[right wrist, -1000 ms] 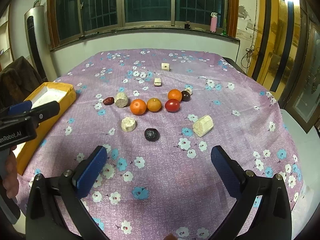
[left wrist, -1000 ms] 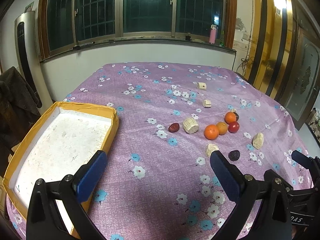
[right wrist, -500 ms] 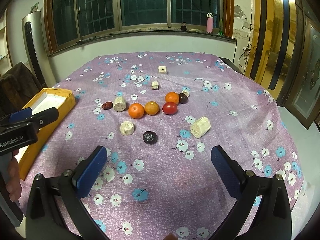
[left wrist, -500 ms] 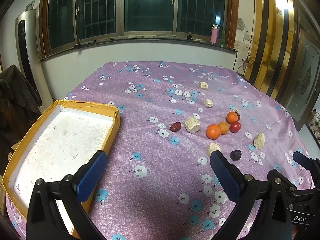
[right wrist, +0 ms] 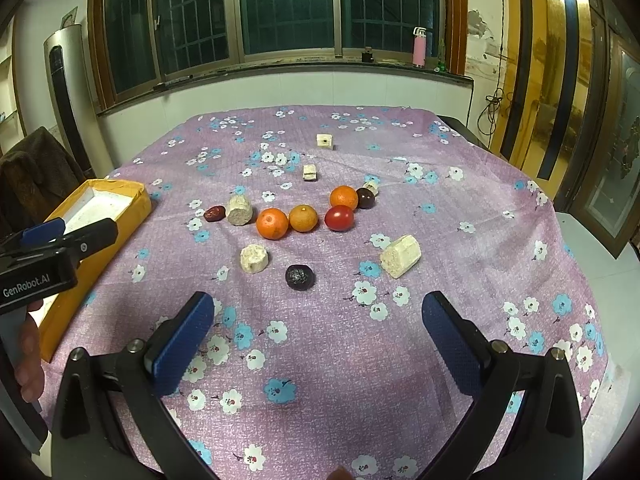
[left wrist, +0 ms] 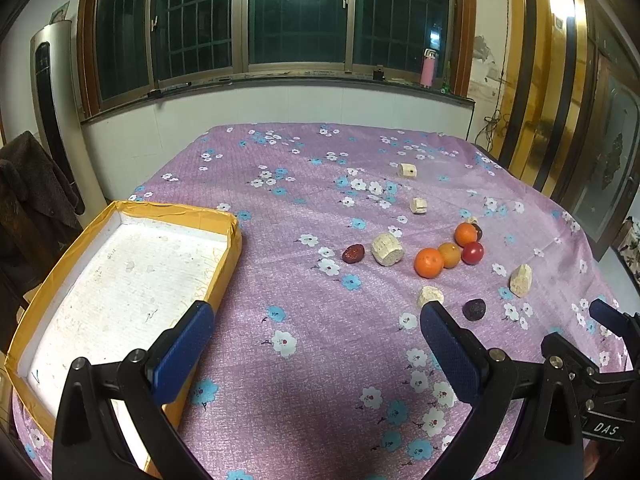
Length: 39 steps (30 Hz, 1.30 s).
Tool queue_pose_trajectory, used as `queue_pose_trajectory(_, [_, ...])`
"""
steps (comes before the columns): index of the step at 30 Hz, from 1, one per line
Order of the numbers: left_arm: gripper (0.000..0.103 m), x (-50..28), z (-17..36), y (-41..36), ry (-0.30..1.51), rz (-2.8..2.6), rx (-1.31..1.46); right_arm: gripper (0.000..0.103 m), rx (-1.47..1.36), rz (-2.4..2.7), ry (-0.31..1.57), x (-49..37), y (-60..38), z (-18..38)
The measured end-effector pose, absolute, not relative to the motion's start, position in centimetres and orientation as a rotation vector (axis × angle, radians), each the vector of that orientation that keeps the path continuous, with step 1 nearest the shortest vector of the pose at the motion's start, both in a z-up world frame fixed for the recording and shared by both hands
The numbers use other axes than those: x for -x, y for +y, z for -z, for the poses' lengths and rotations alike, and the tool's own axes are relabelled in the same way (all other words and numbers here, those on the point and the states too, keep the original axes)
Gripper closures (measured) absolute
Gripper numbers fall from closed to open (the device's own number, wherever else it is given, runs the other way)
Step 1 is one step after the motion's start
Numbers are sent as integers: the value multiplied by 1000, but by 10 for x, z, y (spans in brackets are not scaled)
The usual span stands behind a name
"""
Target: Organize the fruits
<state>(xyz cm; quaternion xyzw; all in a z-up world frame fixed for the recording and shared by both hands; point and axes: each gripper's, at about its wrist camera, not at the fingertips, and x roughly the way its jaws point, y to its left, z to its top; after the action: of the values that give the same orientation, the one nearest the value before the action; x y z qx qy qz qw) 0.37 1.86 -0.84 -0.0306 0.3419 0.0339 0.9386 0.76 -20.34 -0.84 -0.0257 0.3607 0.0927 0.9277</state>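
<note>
Fruits lie on the purple flowered tablecloth: several oranges, the nearest one, a red tomato, a dark plum, a red date and a dark wrinkled fruit. A yellow-rimmed white box stands at the left. My left gripper is open and empty beside the box. My right gripper is open and empty, short of the wrinkled fruit.
Several pale cut chunks lie among the fruits, one at the right, one by the wrinkled fruit. A dark coat hangs at the left. A wall with windows stands behind the table. The left gripper shows in the right wrist view.
Both grippers have drawn back and risen slightly, so the fruits sit a little farther off. Both stay open and nothing on the table has moved.
</note>
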Motion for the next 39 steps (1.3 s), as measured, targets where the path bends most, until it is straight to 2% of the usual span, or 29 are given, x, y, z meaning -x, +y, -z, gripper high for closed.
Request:
queue_pose_trajectory(32, [0,-19,28,9,739,-53,29,0,32,-210,768,-14,-216,23])
queue_pose_trajectory(35, [6,-25,35,3,765,-19,20,0,40,-195,773,-17,-224,25])
queue_pose_trajectory(39, [6,-33,45,-7,791,16,11,5,45,-166,797,-30,-241,32])
